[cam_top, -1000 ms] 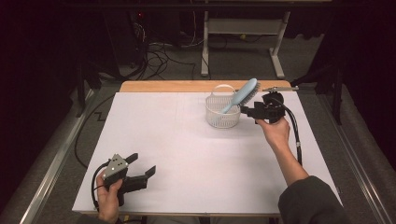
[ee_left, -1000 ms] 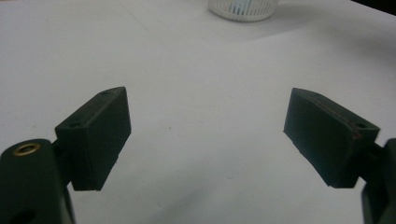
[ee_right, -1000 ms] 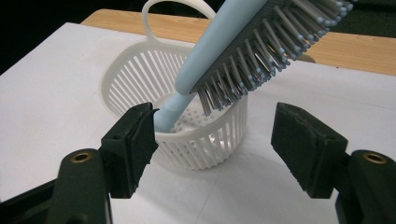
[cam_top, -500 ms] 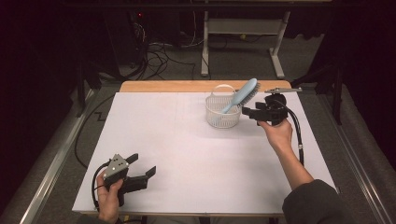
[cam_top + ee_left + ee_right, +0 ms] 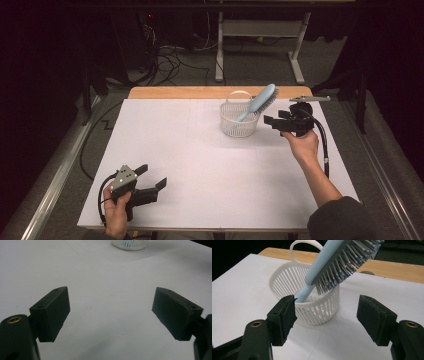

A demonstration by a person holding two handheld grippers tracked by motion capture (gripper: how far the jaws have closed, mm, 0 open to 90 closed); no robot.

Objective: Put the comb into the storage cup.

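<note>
Baskets: one white basket (image 5: 239, 121) is sitting at the table's (image 5: 200, 165) far side.
Brushes: one blue hairbrush (image 5: 259, 101) is leaning handle-down inside it.
Right gripper (image 5: 272, 122): jaws standing apart, empty, just beside the basket.
Left gripper (image 5: 152, 177): jaws gaping, empty, resting well apart near the front edge.

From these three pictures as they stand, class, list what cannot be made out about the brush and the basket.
- Brush: handle end, right gripper view, hidden inside the basket.
- Brush head tip: right gripper view, cut off by the top edge.
- Basket's near side: right gripper view, partly behind the right claw.
- Basket: left gripper view, cut off by the top edge.
</note>
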